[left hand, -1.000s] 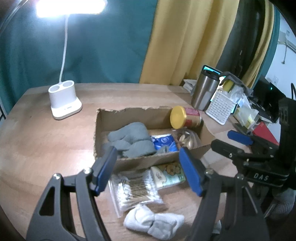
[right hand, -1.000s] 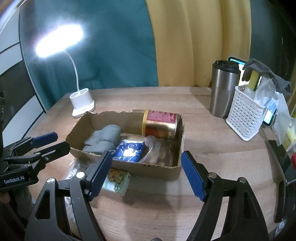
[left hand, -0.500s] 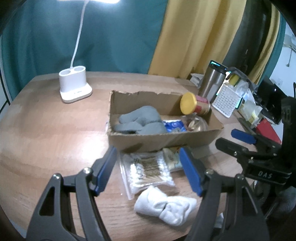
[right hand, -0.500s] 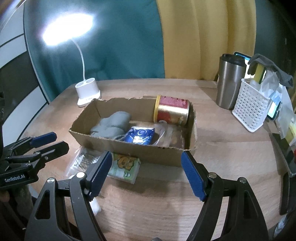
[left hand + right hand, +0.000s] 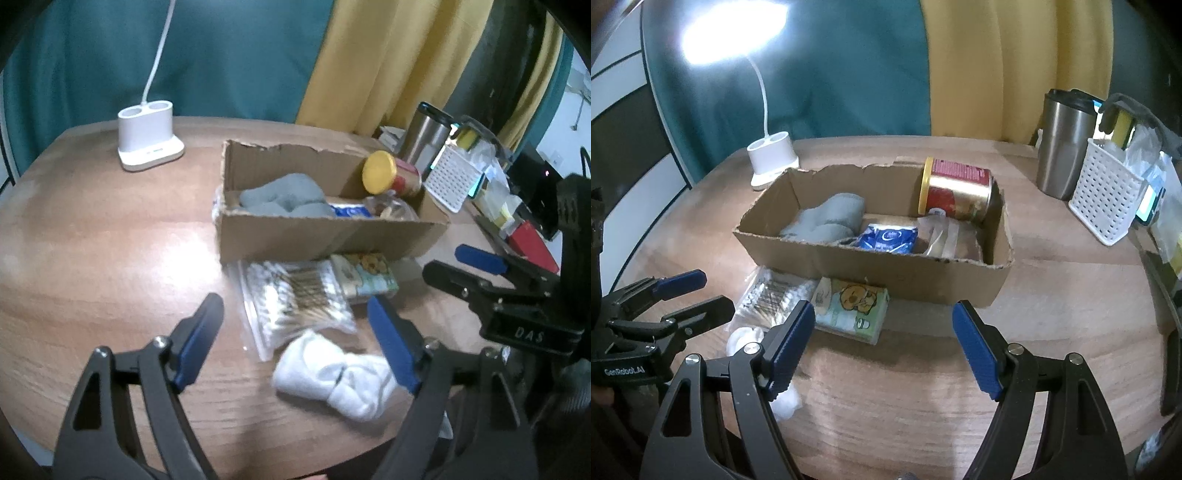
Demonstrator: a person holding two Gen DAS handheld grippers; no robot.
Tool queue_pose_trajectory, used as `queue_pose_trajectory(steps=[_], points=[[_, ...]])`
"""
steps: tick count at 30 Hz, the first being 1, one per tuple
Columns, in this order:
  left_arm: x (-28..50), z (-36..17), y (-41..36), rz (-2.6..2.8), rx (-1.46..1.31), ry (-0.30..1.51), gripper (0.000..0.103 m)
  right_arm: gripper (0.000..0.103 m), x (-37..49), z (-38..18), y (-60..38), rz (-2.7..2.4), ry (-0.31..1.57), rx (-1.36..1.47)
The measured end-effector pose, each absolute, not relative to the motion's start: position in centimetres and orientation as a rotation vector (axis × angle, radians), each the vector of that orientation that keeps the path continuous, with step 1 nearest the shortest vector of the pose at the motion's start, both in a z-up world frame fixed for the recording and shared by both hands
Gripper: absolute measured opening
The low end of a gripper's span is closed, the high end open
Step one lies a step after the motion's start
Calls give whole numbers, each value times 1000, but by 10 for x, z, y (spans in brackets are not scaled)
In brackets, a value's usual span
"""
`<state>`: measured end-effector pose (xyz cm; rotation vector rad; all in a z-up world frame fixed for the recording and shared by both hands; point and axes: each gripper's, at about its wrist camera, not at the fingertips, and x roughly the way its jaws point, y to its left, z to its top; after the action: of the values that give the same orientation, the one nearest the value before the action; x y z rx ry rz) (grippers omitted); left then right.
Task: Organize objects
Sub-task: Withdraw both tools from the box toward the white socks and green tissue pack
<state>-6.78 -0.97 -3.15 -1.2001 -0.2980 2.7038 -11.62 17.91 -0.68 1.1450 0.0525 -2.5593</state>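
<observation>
A cardboard box (image 5: 325, 236) (image 5: 886, 269) holds a grey sock (image 5: 288, 195), a blue packet (image 5: 888, 238), a clear bag (image 5: 945, 240) and a yellow-lidded can (image 5: 388, 173) lying on its side. In front of it lie a bag of cotton swabs (image 5: 295, 291), a tissue pack (image 5: 853, 306) and rolled white socks (image 5: 332, 373). My left gripper (image 5: 295, 301) hovers over the swabs and socks; its jaws are opening and press on nothing. My right gripper (image 5: 884, 310) stands open just right of the tissue pack, holding nothing.
A white lamp base (image 5: 149, 136) stands at the back left. A steel tumbler (image 5: 1062, 144) and a white perforated basket (image 5: 1104, 192) with clutter crowd the back right. A red item (image 5: 532, 247) lies at the right edge.
Both grippers have sunk toward the table, so the box sits higher in each view. The left jaws have spread wider. The white socks have come fully between the left fingers.
</observation>
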Motion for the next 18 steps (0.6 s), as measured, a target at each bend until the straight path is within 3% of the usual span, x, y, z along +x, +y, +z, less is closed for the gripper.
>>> queue_pose_trajectory(steps=[3, 6, 18], points=[[-63, -34, -2, 2684, -1198, -272, 89, 81, -113, -7, 183, -2567, 39, 1148], [-60, -40, 6, 2655, -1221, -255, 91, 89, -110, -8, 188, -2570, 22, 1151], [-53, -57, 44, 2577, -1291, -113, 92, 89, -99, -12, 207, -2583, -5, 1155]])
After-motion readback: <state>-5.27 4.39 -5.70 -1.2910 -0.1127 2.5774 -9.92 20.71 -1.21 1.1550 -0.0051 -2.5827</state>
